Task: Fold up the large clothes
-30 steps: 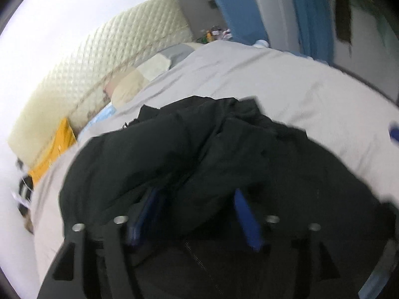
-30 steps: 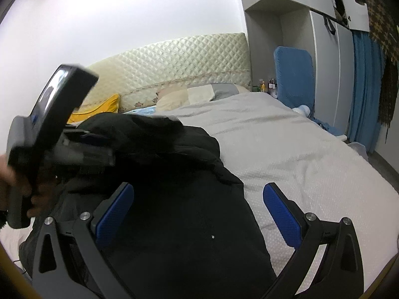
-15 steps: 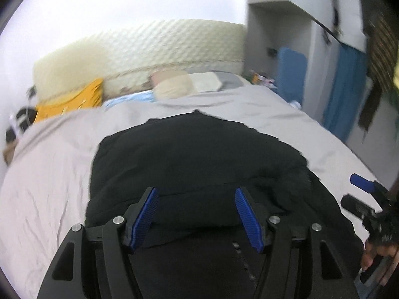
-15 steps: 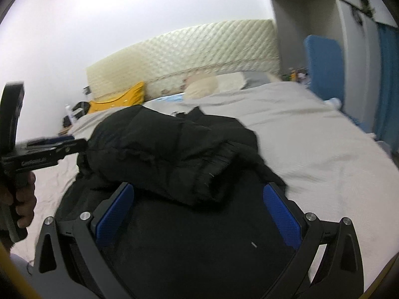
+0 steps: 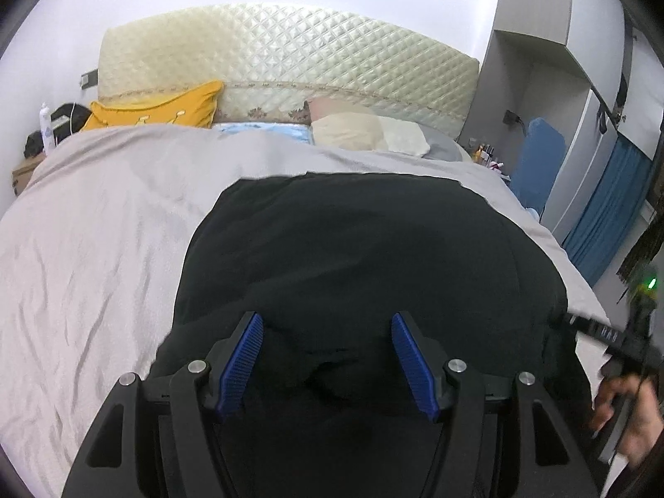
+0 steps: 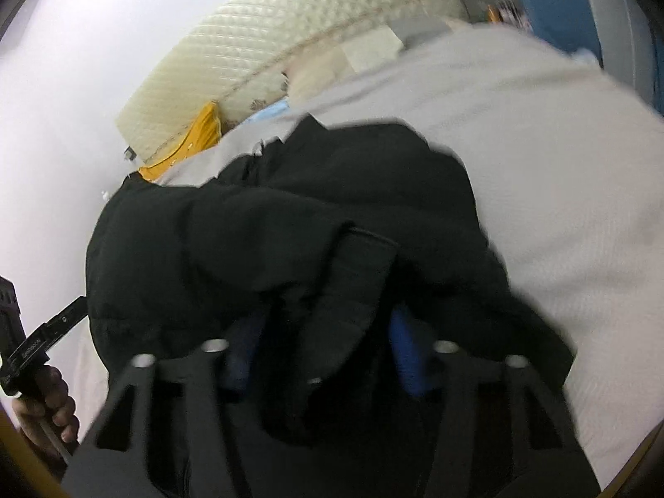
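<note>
Pinching a thick fold of the black jacket [image 6: 290,228], the right tool [image 6: 323,344] has just been closing its jaws, and a padded band of the garment, perhaps a sleeve or cuff, runs up between the blue pads [image 6: 404,352]; the picture is blurred, so how firmly they bite I cannot tell for sure, though the cloth fills the gap. That grip looks meant to carry this loose part across the body of the coat for the next fold.

The left tool [image 5: 328,359] stands spread, its pads [image 5: 240,363] apart over the near edge of the jacket [image 5: 365,257], pressing on nothing that I can see; judging by its place it hovers ready to pin or catch the hem while the other side is drawn over.

Beyond the tools, the jacket lies bunched in the middle of the bed [image 5: 95,224], on the pale grey cover, giving a broad soft surface to fold on. Pillows [image 5: 348,128] and a yellow cushion [image 5: 162,108] sit well apart at the quilted headboard [image 5: 290,50], out of the way.
</note>
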Demonstrator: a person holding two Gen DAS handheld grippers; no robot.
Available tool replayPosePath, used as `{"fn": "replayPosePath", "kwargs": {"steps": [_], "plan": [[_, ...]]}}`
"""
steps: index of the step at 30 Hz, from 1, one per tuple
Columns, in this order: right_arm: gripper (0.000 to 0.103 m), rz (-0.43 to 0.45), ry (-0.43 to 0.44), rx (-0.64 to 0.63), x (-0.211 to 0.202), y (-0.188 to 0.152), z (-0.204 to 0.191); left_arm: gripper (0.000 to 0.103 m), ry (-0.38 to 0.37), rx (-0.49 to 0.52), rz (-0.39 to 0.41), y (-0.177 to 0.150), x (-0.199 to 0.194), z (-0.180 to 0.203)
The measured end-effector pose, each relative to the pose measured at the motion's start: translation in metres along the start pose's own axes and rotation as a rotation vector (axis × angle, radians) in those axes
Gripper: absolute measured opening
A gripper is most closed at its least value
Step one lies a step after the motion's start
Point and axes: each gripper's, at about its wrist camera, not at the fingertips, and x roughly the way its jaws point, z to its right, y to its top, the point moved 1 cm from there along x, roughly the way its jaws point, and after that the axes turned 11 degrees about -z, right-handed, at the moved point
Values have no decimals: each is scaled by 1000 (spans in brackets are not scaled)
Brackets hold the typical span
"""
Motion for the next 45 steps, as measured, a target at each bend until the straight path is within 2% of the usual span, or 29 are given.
{"fn": "replayPosePath", "kwargs": {"steps": [1, 2, 3, 6, 9, 11, 13, 14, 15, 16, 17, 18, 20, 23, 28, 36, 41, 45], "plan": [[28, 28, -19, -36, -8, 9, -7, 64, 0, 0, 8, 1, 0, 0], [18, 52, -37, -59, -16, 18, -12, 64, 0, -1, 18, 4, -1, 0], [15, 74, -54, -70, -24, 28, -14, 64, 1, -3, 24, 6, -1, 0], [14, 105, -130, -75, -36, 54, -10, 64, 9, -4, 24, 12, 2, 1], [9, 124, -279, -90, -39, 69, -5, 64, 31, 7, 16, 16, 9, 5], [9, 118, -278, -73, -41, 73, 0, 64, 38, 9, 12, 19, 12, 8], [9, 179, -238, -74, -51, 70, -7, 64, 42, 20, 14, 21, 14, 12], [15, 206, -223, -93, -55, 68, -15, 64, 49, 28, 17, 24, 15, 14], [33, 220, -207, -124, -56, 63, -27, 64, 55, 34, 18, 26, 17, 17], [45, 221, -187, -148, -56, 59, -34, 64, 58, 37, 19, 29, 19, 18], [66, 218, -153, -186, -51, 54, -46, 64, 61, 38, 24, 31, 21, 19], [75, 215, -123, -220, -46, 51, -56, 64, 62, 39, 25, 34, 24, 21], [75, 194, -99, -281, -33, 45, -71, 64, 73, 45, 14, 37, 33, 23], [75, 127, -131, -327, 7, 38, -86, 64, 75, 43, 11, 42, 44, 23], [75, 143, -177, -307, 50, 48, -76, 66, 98, 64, -7, 50, 71, 25], [76, 136, -219, -340, 84, 76, -66, 70, 109, 88, -34, 69, 117, 22], [76, 114, -176, -297, 106, 84, -47, 71, 109, 88, -34, 72, 139, 21], [77, 109, -220, -310, 118, 82, -50, 71, 128, 83, -33, 70, 145, 23]]}}
